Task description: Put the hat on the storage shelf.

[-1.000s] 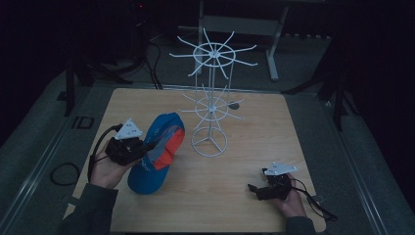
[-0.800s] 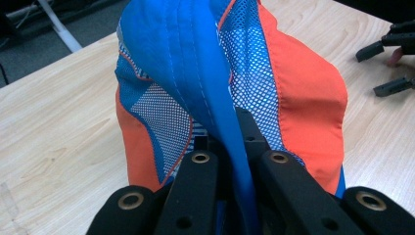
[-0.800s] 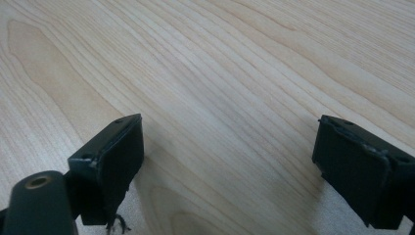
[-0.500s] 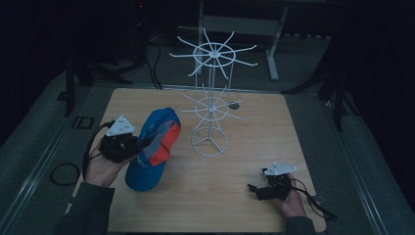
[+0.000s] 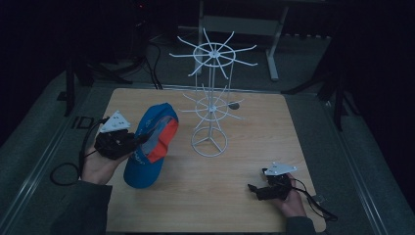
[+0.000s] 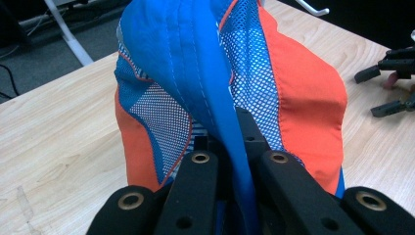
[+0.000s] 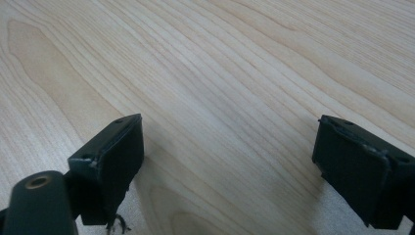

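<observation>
High view: left gripper (image 5: pixel 139 141) clamps blue-and-orange mesh cap (image 5: pixel 149 147); hanging it on white wire rack (image 5: pixel 211 103) remains; right gripper (image 5: pixel 255 190) gapes idle.

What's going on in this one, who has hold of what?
A person at a wooden table works with two handheld grippers. The left gripper is shut on a fold of a blue and orange mesh cap, whose lower end is down by the tabletop. The right gripper sits open near the table's front right, holding nothing. A white wire display rack stands mid-table beside the cap.
</observation>
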`<state>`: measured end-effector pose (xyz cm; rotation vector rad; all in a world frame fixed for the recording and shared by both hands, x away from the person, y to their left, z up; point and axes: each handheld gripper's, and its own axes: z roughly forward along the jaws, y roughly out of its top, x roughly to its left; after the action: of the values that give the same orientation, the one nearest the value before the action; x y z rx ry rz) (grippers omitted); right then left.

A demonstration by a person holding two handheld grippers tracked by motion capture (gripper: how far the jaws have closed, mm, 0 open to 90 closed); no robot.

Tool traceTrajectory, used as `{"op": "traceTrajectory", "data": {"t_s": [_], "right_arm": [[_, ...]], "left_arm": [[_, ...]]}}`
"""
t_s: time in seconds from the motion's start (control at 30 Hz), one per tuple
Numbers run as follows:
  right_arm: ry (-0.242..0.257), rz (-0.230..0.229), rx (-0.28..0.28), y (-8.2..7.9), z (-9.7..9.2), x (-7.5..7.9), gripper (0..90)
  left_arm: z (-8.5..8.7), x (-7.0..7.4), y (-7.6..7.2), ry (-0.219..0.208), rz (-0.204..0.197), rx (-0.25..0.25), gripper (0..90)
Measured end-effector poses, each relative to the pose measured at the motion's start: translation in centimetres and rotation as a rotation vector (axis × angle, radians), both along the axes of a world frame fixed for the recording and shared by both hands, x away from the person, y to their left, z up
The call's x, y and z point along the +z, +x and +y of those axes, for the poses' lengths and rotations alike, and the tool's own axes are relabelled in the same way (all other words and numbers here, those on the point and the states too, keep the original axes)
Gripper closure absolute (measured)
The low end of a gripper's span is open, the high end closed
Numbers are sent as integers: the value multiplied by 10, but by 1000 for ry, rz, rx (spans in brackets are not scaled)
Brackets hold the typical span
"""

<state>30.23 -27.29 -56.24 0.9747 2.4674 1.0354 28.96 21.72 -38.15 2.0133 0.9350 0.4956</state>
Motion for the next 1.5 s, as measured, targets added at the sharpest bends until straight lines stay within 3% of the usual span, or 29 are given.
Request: {"op": "traceTrajectory", "data": {"t_s": [1.5], "right_arm": [[1,-1,1,0,0,0,116]], "left_arm": [[10,29,1,-51,-56,18,892]]}}
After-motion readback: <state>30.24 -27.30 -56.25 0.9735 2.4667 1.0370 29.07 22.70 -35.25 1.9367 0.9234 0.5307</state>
